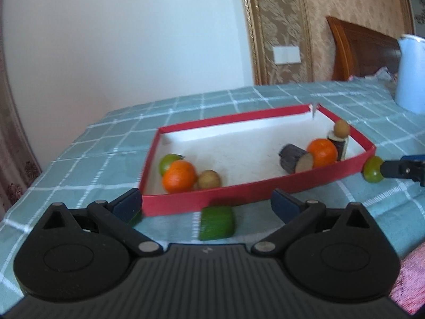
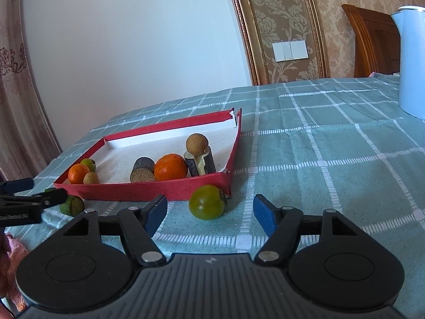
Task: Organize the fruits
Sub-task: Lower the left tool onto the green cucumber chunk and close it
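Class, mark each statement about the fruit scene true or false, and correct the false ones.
1. The green tomato lies outside the red box. True.
2. The right claw is shut on the green tomato. False: its jaws stand open, the tomato ahead of them.
3. Two oranges sit in the box. True: one near the left end, one near the right.
4. The green cut piece lies inside the box. False: it lies on the tablecloth, in front of the box.

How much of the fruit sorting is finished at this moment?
Done: two oranges and other pieces already lie in the red box. In hand: nothing; both tongs, left and right, are open. Left: the green tomato-like fruit and the green cut piece lie on the tablecloth outside the box.
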Demonstrator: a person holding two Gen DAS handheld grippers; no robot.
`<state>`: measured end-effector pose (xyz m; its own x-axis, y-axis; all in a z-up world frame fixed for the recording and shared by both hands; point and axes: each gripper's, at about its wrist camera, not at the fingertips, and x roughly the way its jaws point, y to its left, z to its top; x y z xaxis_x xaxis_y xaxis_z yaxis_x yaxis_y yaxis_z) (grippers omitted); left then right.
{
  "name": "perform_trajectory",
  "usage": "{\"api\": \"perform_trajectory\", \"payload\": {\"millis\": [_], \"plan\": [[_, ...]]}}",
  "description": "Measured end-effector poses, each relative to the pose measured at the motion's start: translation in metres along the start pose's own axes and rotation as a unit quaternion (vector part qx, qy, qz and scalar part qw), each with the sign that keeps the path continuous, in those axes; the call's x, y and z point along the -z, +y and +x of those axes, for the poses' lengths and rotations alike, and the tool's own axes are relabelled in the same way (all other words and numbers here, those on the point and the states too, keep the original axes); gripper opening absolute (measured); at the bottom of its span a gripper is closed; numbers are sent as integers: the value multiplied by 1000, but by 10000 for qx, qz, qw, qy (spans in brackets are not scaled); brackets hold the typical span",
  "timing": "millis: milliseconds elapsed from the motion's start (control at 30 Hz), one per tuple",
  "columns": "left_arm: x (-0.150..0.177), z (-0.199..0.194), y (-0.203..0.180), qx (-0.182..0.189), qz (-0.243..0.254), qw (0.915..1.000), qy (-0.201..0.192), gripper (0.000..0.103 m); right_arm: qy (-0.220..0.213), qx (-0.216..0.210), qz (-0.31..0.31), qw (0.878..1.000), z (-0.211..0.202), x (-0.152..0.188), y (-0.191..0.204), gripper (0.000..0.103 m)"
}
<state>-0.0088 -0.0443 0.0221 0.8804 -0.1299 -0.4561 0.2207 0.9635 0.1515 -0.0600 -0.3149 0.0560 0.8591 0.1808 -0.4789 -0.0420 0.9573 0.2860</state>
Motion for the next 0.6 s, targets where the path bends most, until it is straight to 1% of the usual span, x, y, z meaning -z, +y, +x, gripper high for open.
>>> {"api": "perform_trajectory", "payload": {"millis": [67, 100, 167, 267, 333, 400, 467, 600], "plan": [[1, 6, -5, 108, 10, 9999, 114, 98, -5, -27, 49, 10000, 0, 0, -2, 71], [1, 10, -6, 151, 20, 9997, 196, 88, -3, -41, 69, 10000, 0, 0, -2, 71], [3, 18, -8, 190, -34, 9989, 431, 80, 2, -68, 100, 9999, 0, 0, -3, 71], [6, 26, -5, 235, -192, 9976, 618, 72, 4, -97, 136, 9999, 0, 0, -4, 71], [5, 27, -3, 204, -262, 9973, 661, 70, 4, -121, 169, 9998, 0, 0, -6, 71], [5, 31, -2, 166, -289, 9966, 754, 64, 14, -147, 199, 9997, 0, 0, -7, 72], [5, 32, -2, 120, -304, 9962, 804, 61, 6, -159, 227, 9996, 0, 0, -8, 72], [5, 31, -6, 24, -214, 9967, 788, 60, -8, -181, 297, 9994, -1, 0, -10, 74]]}}
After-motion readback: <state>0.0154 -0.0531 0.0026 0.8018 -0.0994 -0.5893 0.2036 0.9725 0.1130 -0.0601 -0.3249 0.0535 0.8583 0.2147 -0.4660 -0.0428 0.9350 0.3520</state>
